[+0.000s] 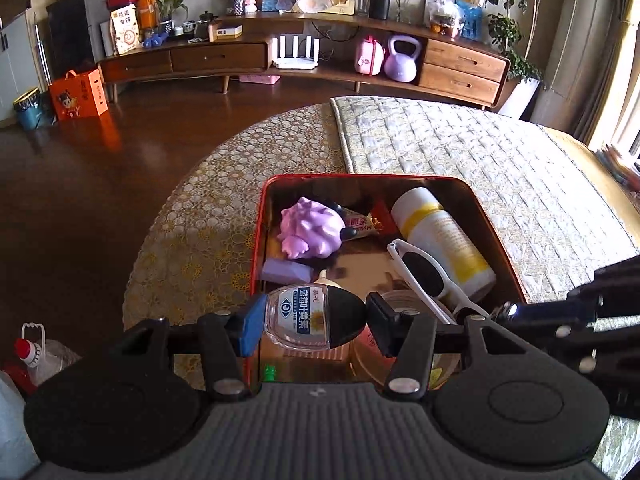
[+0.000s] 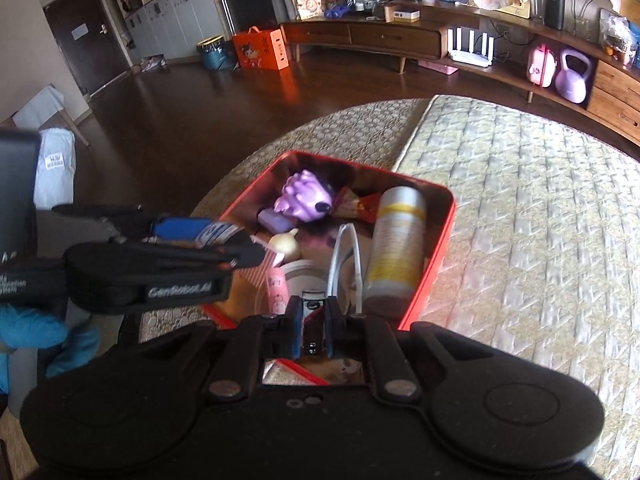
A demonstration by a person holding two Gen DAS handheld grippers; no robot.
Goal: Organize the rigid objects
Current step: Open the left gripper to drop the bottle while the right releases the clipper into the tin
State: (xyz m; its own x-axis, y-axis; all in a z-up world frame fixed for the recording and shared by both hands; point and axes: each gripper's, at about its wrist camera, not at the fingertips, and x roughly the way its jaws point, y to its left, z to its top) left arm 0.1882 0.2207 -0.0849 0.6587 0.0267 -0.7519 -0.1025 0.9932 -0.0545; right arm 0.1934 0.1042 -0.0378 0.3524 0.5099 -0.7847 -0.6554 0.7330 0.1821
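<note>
A red tin box (image 1: 256, 248) (image 2: 446, 236) stands open on the round table. In it lie a purple spiky toy (image 1: 312, 228) (image 2: 304, 196), a white-and-yellow bottle (image 1: 444, 240) (image 2: 396, 244), white sunglasses (image 1: 424, 276), a snack packet (image 1: 362, 222), a lilac block (image 1: 286, 270) and a round tin (image 2: 304, 276). Just above the box's near left corner, my left gripper (image 1: 316, 322) (image 2: 236, 246) is shut on a small clear bottle (image 1: 308, 316) with a black cap and a blue label. My right gripper (image 2: 313, 320) hangs over the near edge, shut on a small dark object (image 2: 313, 304).
A quilted mat (image 1: 460, 160) covers the table's right half, and a patterned cloth (image 1: 208, 216) covers the left. Dark wood floor lies beyond the table's left edge. A low cabinet with a kettlebell (image 1: 402, 60) lines the far wall. A blue sleeve (image 2: 40, 332) shows at the left.
</note>
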